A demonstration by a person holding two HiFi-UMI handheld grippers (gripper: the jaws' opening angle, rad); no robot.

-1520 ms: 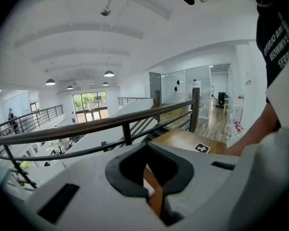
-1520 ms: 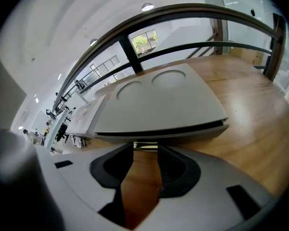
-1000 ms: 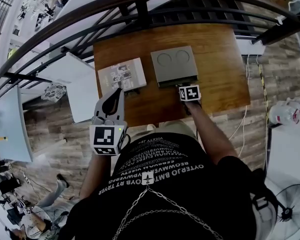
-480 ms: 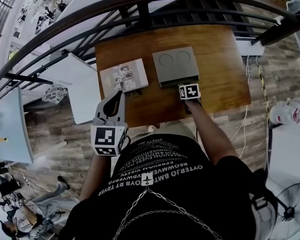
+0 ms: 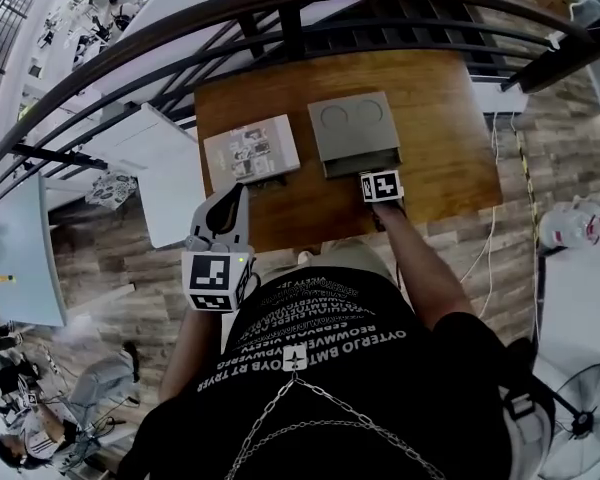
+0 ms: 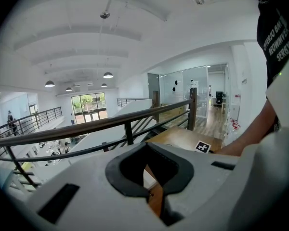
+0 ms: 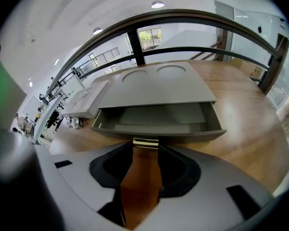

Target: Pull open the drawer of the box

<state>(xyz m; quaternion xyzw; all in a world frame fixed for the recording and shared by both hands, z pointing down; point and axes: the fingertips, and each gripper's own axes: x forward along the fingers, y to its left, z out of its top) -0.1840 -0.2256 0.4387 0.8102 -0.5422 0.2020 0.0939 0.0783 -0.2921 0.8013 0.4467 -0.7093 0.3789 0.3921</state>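
Note:
A flat grey box [image 5: 353, 123] with two round dents in its lid lies on the wooden table [image 5: 450, 118]. Its drawer [image 7: 154, 121] stands pulled out a little toward me and looks empty. My right gripper [image 7: 145, 149] points down at the drawer's front. Its jaws opened wider and have just closed back a little. They stand apart, with the small brass handle [image 7: 145, 142] between the tips. In the head view the right gripper [image 5: 373, 172] meets the drawer [image 5: 362, 160] front. My left gripper [image 5: 238, 190] hovers shut over the near left table edge, holding nothing.
A white flat box [image 5: 252, 150] with pictures on its lid lies left of the grey box. A dark metal railing [image 5: 280, 8] runs behind the table. A white tabletop [image 5: 155, 168] stands lower at the left. A white cable [image 5: 495, 218] hangs beside the table's right edge.
Hardly anything differs. The right gripper stays at the drawer's front and the left gripper keeps its place over the near table edge. The whole view has shifted slightly.

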